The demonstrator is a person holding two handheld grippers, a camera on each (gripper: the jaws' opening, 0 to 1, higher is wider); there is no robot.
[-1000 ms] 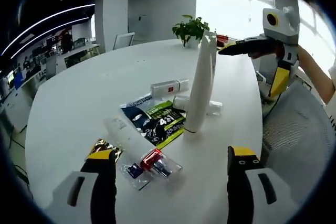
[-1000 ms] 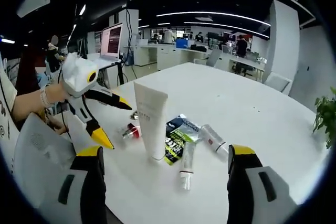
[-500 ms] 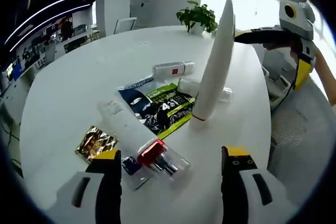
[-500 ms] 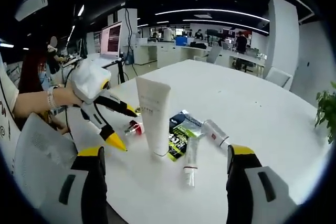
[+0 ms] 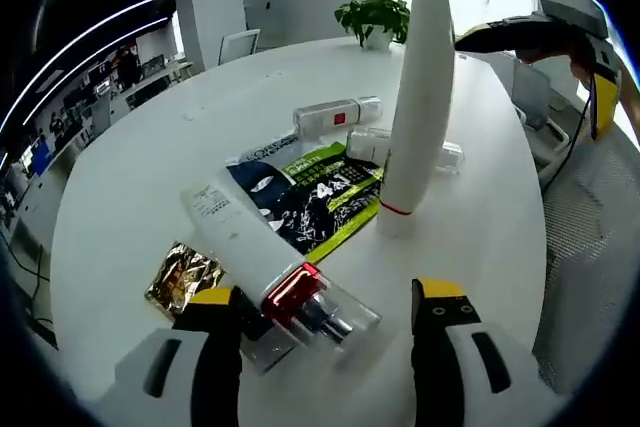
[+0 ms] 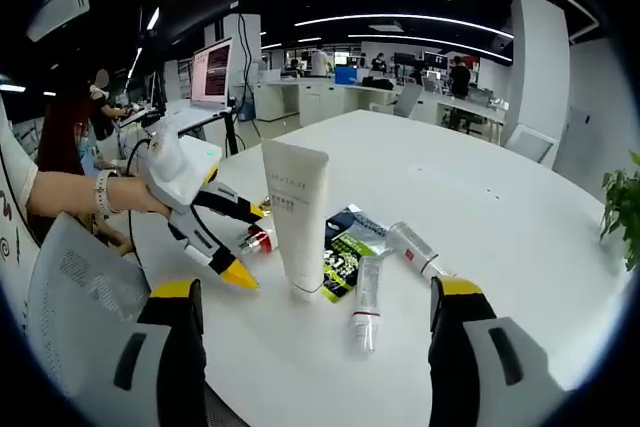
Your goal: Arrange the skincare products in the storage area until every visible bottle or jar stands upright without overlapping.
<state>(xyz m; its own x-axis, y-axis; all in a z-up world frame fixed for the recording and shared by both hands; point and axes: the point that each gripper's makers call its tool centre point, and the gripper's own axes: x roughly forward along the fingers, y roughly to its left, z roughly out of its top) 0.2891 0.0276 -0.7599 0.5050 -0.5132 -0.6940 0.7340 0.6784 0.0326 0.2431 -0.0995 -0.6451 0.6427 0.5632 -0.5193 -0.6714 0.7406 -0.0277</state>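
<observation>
Left gripper view
Left tongs (image 5: pixel 328 319): we see the jaws apart, low over the table (image 5: pixel 130 177), either side of the lying bottle's red cap.
Bottle (image 5: pixel 262 259): white, red collar, clear cap, on its side, overlapping the sachet.
Tall tube (image 5: pixel 415 87): white, upright on its cap, a thin red line near the base.
Sachet (image 5: pixel 305 194): flat, dark with green.
Gold packet (image 5: pixel 183 275): crumpled, beside the bottle.
Behind: small tube (image 5: pixel 335 115) and clear tube (image 5: pixel 405 150), both lying.

Right gripper view
Right tongs (image 6: pixel 316 309): we see the jaws apart, holding nothing.
Left tongs: yellow-tipped, reaching in by the red cap.
Tall tube: its broad printed face shows here.
Lying tubes: two, beside the sachet.
</observation>
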